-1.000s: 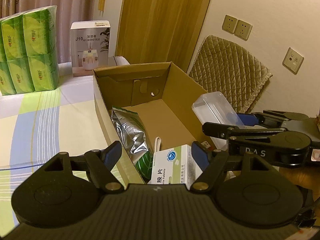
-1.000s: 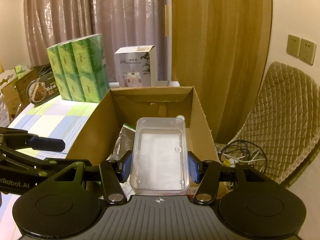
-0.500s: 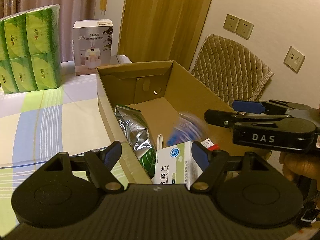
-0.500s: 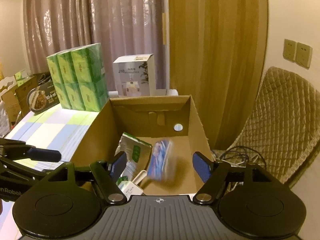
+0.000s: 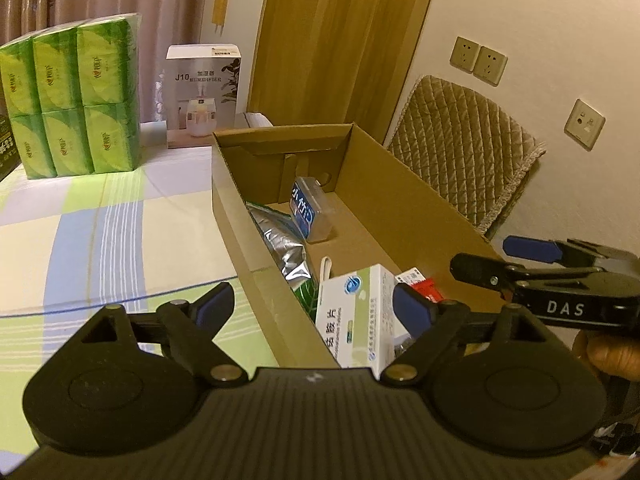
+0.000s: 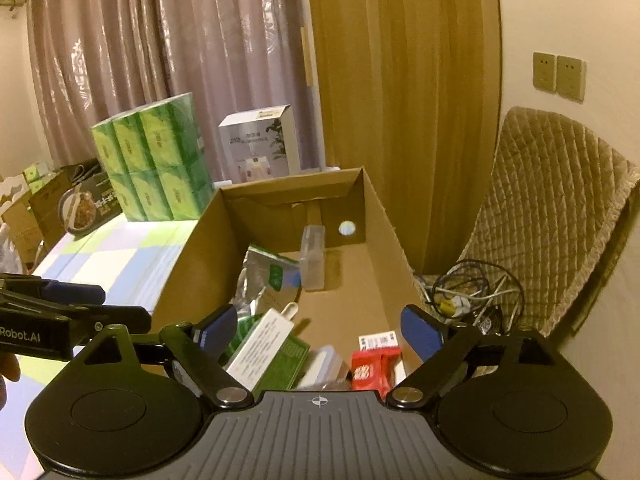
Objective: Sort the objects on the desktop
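Both grippers hung over the near end of the cardboard box [image 6: 384,216], and the step in hand looked like the let-go after a drop. The right gripper [image 6: 320,326] had its jaws opening, with nothing between them; the left gripper [image 5: 310,306] was opening too, its jaws straddling the box's near left wall and gripping nothing (the white medicine box [image 5: 360,312] only sat below, inside the carton). To do this well, the person would best let both pairs spread fully and lift clear of the box walls before reaching for anything on the table [image 5: 100,248], so that no pad caught the cardboard rim or dragged a packed item.

The clear plastic case [image 6: 313,258] lay in the far half of the box, tipped on its long edge and leaning toward the silver foil pouch [image 6: 266,280]; whether they touched could not be told. It was translucent, with a blue printed label showing in the left view. Nearer the grippers lay the medicine box and a red packet [image 6: 374,370], crowded together at the near end.
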A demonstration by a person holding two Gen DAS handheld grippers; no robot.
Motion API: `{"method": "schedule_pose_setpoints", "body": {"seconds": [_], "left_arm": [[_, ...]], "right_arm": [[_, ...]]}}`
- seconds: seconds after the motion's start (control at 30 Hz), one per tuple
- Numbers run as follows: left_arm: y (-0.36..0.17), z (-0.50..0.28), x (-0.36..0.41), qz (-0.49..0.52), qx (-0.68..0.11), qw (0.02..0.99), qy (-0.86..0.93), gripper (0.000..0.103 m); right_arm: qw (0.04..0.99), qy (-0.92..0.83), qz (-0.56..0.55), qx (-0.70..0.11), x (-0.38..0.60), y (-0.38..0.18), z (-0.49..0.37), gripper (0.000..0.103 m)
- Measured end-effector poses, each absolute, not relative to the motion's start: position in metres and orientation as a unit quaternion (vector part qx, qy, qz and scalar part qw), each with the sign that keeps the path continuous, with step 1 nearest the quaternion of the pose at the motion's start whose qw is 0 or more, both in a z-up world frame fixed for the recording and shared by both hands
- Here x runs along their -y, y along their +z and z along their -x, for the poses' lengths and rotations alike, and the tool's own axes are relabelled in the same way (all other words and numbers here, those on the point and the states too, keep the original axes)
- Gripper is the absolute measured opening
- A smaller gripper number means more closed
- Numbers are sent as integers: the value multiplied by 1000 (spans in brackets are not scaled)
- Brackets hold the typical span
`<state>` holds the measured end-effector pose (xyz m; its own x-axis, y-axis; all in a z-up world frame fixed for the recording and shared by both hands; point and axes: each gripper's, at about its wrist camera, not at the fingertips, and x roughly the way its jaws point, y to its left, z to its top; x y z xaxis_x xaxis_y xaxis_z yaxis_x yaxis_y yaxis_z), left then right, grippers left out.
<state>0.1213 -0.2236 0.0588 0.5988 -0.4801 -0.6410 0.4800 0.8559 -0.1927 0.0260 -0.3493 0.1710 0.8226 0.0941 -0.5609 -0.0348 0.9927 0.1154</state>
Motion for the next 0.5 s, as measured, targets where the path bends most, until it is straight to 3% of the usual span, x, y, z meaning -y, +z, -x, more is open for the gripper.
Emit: {"method": "schedule_pose_setpoints", "body": {"seconds": [0.5], "left_arm": [[78, -63, 200, -6, -365, 901, -234, 101]], "right_arm": [[952, 42, -72, -295, 329, 195, 40, 101]]}}
